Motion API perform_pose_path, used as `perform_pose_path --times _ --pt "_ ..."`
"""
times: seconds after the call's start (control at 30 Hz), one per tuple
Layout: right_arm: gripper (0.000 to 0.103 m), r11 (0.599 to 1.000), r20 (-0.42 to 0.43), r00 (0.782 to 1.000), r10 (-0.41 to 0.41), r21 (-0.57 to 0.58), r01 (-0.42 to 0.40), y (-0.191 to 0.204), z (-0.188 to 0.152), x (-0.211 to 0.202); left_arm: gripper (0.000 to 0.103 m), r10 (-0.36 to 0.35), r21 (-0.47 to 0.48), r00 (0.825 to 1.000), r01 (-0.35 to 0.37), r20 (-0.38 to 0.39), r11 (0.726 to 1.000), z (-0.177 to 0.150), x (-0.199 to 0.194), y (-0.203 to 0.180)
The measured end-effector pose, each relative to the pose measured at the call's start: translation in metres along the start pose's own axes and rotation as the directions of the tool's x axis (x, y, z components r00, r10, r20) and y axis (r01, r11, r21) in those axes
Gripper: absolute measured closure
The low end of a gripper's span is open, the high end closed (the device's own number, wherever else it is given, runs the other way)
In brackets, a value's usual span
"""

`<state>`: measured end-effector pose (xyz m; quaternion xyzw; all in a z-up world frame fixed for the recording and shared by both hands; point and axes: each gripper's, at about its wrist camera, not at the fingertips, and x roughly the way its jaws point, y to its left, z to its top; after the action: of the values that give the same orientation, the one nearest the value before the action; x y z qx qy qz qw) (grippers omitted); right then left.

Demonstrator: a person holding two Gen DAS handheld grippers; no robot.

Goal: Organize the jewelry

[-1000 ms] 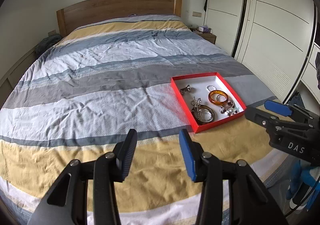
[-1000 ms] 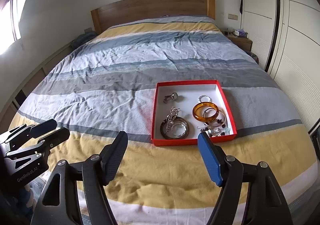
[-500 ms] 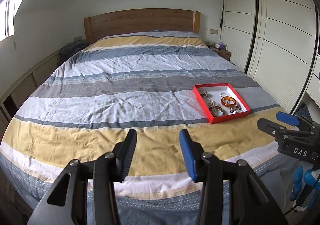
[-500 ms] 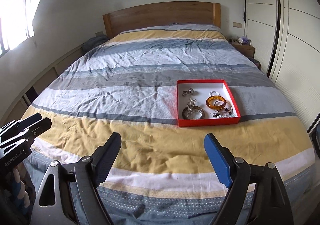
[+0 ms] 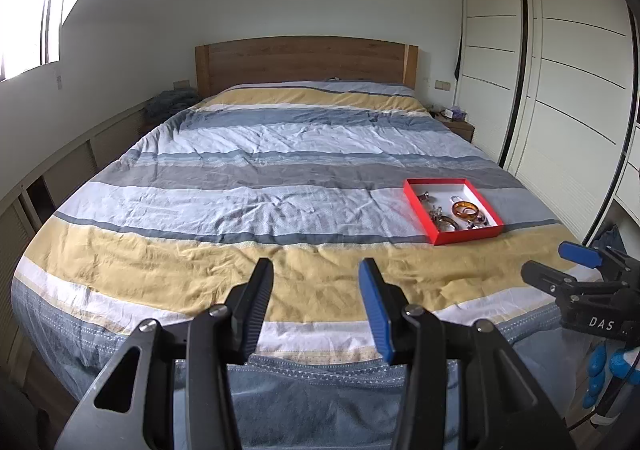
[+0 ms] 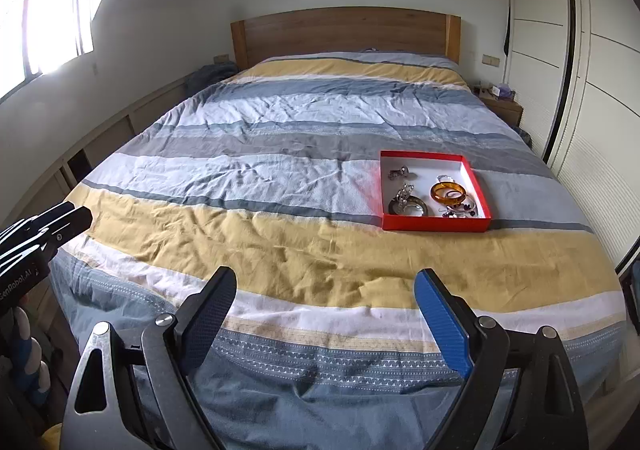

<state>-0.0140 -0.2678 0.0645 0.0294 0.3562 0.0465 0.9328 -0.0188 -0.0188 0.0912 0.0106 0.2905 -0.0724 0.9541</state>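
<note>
A red tray lies on the right side of the striped bed. In it are an amber bangle, a dark round bangle, a silver clip and several small pieces. My left gripper is open and empty, held off the foot of the bed. My right gripper is open wide and empty, also off the foot; it shows at the right of the left wrist view. The tray is far ahead of both.
The bed has a wooden headboard. White wardrobe doors line the right wall. A nightstand stands at the far right, low cabinets run along the left wall under a window.
Both grippers have pulled back from over the bed to beyond its foot. The tray now looks smaller and farther away. Both stay open and empty.
</note>
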Motion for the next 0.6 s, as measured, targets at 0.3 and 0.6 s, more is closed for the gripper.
perform_pose_path --times 0.3,0.6 --pt "0.013 1.000 0.027 1.000 0.009 -0.011 -0.009 0.004 -0.005 -0.018 0.061 -0.017 -0.010 0.998 0.017 0.053 1.000 -0.013 -0.023 0.009" --pt "0.013 1.000 0.024 0.999 0.022 -0.015 -0.022 0.003 -0.010 -0.019 0.061 -0.028 0.002 0.998 0.028 0.052 1.000 -0.017 -0.028 0.005"
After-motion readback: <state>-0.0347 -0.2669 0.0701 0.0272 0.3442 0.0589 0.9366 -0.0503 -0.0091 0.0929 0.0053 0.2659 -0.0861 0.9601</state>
